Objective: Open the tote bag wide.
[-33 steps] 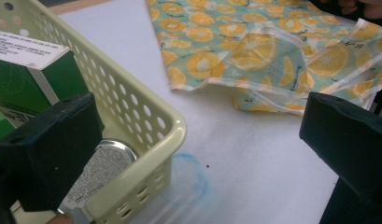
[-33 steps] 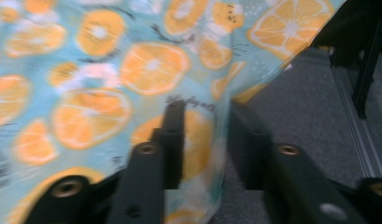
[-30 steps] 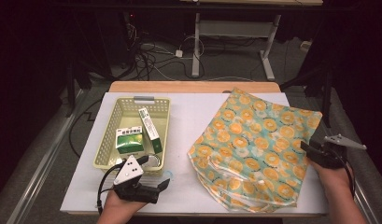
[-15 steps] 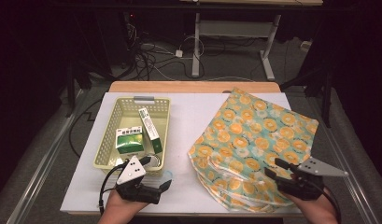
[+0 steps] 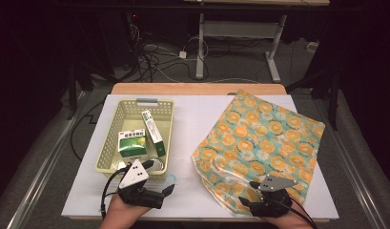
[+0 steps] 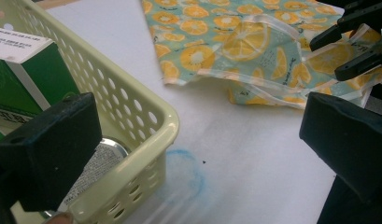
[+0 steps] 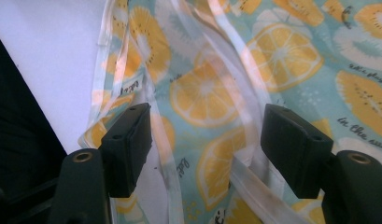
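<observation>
A bag (image 5: 264, 143) printed with orange slices lies flat on the right half of the white table (image 5: 192, 124). My right gripper (image 5: 247, 193) hovers over the bag's near edge; its jaws have just been opening and stand open. In the right gripper view the right gripper (image 7: 207, 140) straddles the bag (image 7: 282, 51) and its clear handle straps (image 7: 163, 149) without pressing on them. My left gripper (image 5: 166, 195) rests open at the front corner of the yellow basket (image 5: 107, 148). In the left gripper view the left gripper (image 6: 198, 135) spans the basket corner (image 6: 132, 112) with nothing gripped.
The basket holds a green box (image 5: 132, 144), a slim box (image 5: 152, 126) and a tin (image 6: 102, 156). A faint blue mark (image 6: 184, 172) is on the table by the basket. The right gripper (image 6: 326, 58) shows over the bag (image 6: 226, 42). Cables lie on the floor beyond.
My right gripper has moved from the bag's right edge to its near edge, toward the left, and its jaws stand wider apart. The left gripper has stayed put.
</observation>
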Tool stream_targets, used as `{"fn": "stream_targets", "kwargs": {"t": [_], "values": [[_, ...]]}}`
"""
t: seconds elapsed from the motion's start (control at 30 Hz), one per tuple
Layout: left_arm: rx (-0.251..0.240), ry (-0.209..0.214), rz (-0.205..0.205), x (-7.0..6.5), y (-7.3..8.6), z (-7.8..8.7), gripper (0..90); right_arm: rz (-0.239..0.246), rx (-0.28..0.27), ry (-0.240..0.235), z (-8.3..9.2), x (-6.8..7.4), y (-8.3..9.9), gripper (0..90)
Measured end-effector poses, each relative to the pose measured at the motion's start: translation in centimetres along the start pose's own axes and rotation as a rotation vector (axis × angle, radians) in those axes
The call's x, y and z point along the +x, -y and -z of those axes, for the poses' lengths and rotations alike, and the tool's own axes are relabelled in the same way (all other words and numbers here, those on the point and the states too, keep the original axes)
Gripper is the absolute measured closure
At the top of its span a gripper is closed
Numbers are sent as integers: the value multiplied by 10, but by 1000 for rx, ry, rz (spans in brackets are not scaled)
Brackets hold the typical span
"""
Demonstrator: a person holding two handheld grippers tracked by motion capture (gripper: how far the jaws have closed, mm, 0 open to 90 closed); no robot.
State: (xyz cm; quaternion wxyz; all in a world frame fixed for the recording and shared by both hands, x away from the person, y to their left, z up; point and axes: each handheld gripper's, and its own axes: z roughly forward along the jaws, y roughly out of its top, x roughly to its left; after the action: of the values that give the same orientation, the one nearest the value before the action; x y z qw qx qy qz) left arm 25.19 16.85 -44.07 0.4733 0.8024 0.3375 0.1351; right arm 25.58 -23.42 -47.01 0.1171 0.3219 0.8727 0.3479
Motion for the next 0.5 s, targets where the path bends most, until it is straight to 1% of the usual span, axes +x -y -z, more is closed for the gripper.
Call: {"fn": "stream_targets", "kwargs": {"t": [0.03, 0.1, 0.17, 0.23, 0.27, 0.3, 0.37, 0.4, 0.43, 0.47, 0.5], "values": [[0, 1, -1, 0, 0, 0, 0, 9, 7, 3, -1, 1, 0, 349], [-1, 1, 1, -1, 0, -1, 0, 9, 14, -2, -2, 1, 0, 348], [-1, 2, 1, -1, 0, -1, 0, 21, 31, -28, -4, 4, 0, 318], [1, 1, -3, -1, 0, -1, 0, 34, 34, -38, -6, 8, -1, 305], [0, 2, -3, -1, 0, -1, 0, 44, 38, -35, -8, 10, -2, 303], [0, 2, -3, -1, 0, 0, 0, 44, 38, -35, -8, 10, -2, 303], [0, 1, -5, -1, 0, -1, 0, 60, 58, -15, -11, 13, -3, 317], [1, 1, -5, -1, 0, -1, 0, 61, 73, 1, -13, 13, -3, 321], [1, 1, -5, -2, 0, -1, 0, 57, 69, 3, -13, 13, -3, 342], [2, 1, -5, -2, 0, -1, 0, 48, 65, 12, -13, 12, -4, 404], [2, 1, -5, -2, 0, -1, 0, 48, 65, 12, -13, 12, -4, 404]]}}
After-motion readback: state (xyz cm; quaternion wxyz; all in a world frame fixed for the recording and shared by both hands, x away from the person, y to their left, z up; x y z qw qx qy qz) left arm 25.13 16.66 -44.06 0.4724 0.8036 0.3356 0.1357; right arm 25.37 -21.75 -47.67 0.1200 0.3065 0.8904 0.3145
